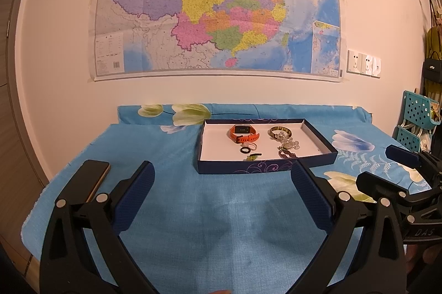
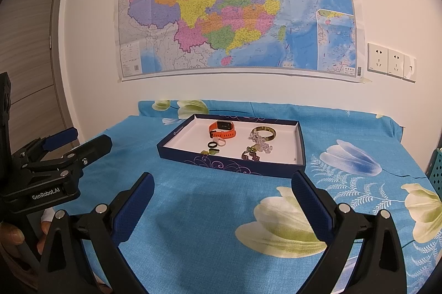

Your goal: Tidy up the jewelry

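Observation:
A shallow dark blue box [image 1: 243, 167] [image 2: 193, 156] with a white floor lies on the blue cloth. Inside lie an orange watch [image 1: 243, 134] [image 2: 222, 129], a green-gold bangle [image 1: 280, 131] [image 2: 263, 133], clear beads [image 1: 288, 142] [image 2: 261, 145], a black ring [image 1: 244, 150] [image 2: 212, 144], a pale ring [image 1: 252, 147] [image 2: 221, 142], a small green piece [image 1: 252, 156] [image 2: 210, 152] and a dark bead bracelet [image 1: 287, 154] [image 2: 250, 155]. My left gripper [image 1: 222, 175] [image 2: 80, 140] hovers open over bare cloth in front of the box. My right gripper [image 2: 222, 185] [image 1: 373, 165] is open too, nothing between its fingers.
A black phone [image 1: 92, 178] lies on the cloth at the left edge. The flowered blue cloth [image 1: 221, 225] covers the table up to a wall with a large map [image 1: 218, 4]. Teal baskets [image 1: 415, 117] and sockets [image 2: 391, 62] are at the right. A person's hand [image 2: 11, 234] holds the left gripper.

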Motion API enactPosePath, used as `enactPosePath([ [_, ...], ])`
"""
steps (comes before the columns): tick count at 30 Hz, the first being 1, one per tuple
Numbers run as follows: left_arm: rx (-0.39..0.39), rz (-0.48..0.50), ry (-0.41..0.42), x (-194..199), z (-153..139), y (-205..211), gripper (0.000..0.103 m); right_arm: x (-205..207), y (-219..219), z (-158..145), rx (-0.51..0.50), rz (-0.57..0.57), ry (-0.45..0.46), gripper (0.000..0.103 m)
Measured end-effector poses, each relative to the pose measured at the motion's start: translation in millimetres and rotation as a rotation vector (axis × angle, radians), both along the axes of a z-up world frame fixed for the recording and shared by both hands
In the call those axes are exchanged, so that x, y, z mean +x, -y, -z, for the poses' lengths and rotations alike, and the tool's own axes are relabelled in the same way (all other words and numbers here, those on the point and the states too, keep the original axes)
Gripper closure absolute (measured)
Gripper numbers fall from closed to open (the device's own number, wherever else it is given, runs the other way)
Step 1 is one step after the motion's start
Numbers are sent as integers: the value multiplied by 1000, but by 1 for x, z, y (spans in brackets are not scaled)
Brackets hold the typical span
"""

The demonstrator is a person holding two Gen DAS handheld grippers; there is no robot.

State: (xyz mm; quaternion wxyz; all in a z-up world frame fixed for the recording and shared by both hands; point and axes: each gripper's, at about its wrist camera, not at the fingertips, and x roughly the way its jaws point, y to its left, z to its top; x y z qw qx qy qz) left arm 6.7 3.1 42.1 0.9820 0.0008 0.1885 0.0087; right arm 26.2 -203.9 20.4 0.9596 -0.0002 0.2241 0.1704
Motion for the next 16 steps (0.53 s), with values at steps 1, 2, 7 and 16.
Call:
enactPosePath([
  [1, 2, -2, 0, 0, 0, 0, 6, 0, 0, 0, 1, 0, 1, 7],
  [2, 7, -5, 0, -1, 1, 0, 6, 0, 0, 0, 0, 1, 1, 7],
  [7, 28, -2, 13, -2, 1, 4, 6, 1, 0, 0, -1, 1, -2, 7],
  [16, -10, 13, -59, 11, 10, 2, 6, 12, 2, 9, -29, -2, -37, 7],
])
